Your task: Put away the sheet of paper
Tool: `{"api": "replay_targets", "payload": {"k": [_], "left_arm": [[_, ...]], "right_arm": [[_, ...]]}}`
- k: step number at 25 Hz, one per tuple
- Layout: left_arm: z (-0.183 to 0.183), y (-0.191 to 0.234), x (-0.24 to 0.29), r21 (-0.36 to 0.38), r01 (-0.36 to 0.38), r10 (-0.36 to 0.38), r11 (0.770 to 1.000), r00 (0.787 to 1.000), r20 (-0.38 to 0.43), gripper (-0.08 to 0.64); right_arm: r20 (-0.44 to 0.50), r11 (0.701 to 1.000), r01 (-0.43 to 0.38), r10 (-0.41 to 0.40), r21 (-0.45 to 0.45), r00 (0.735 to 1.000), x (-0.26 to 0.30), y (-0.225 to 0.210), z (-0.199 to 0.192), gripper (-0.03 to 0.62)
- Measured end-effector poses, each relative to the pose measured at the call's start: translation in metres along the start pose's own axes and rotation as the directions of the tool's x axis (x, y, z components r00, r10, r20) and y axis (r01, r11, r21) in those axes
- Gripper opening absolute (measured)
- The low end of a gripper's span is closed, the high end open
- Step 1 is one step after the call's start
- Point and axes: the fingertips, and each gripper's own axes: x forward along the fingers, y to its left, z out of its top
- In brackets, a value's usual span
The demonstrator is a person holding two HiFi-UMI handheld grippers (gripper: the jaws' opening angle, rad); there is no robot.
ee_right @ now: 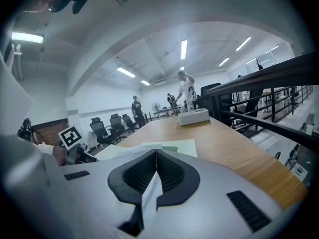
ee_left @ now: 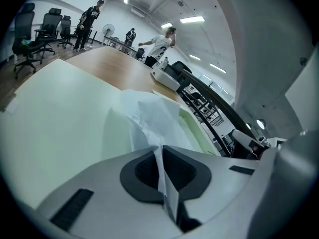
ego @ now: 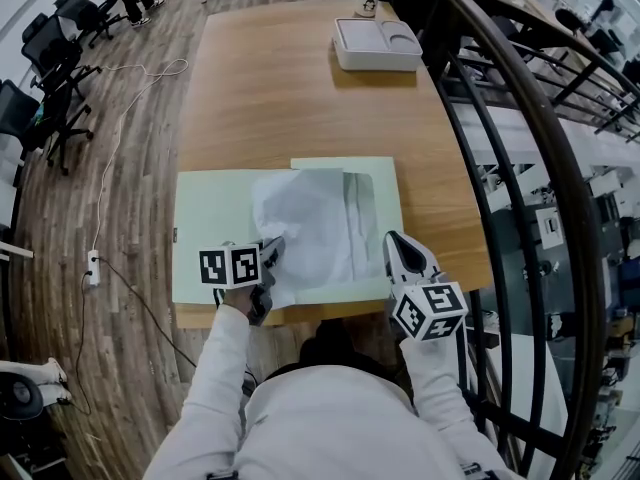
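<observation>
A crumpled white sheet of paper (ego: 305, 223) lies on a pale green folder (ego: 215, 228) at the near edge of the wooden table (ego: 300, 98). My left gripper (ego: 270, 253) is shut on the sheet's near left corner. In the left gripper view the paper (ee_left: 149, 116) runs straight in between the closed pads (ee_left: 160, 156). My right gripper (ego: 394, 240) sits at the folder's right edge with its jaws closed. In the right gripper view a thin pale leaf shows between its pads (ee_right: 156, 156), and the folder (ee_right: 179, 147) lies just beyond.
A white tray (ego: 377, 44) stands at the table's far end. A dark curved railing (ego: 520, 118) runs close along the right side. To the left, office chairs (ego: 50, 78) and a cable (ego: 120, 128) are on the wood floor. People stand far off.
</observation>
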Motion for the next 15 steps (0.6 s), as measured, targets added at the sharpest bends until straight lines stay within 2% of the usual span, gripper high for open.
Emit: {"api": "replay_targets", "payload": {"k": [8, 15], "left_arm": [[-0.007, 0.013, 0.005, -0.006, -0.041, 0.04, 0.999, 0.998, -0.056, 0.017], [-0.006, 0.013, 0.008, -0.024, -0.037, 0.037, 0.999, 0.999, -0.038, 0.017]], "right_arm": [[-0.004, 1.0, -0.003, 0.003, 0.006, 1.0, 0.003, 0.0, 0.0, 0.028], [-0.004, 1.0, -0.009, 0.009, 0.006, 1.0, 0.006, -0.002, 0.0, 0.028]]}}
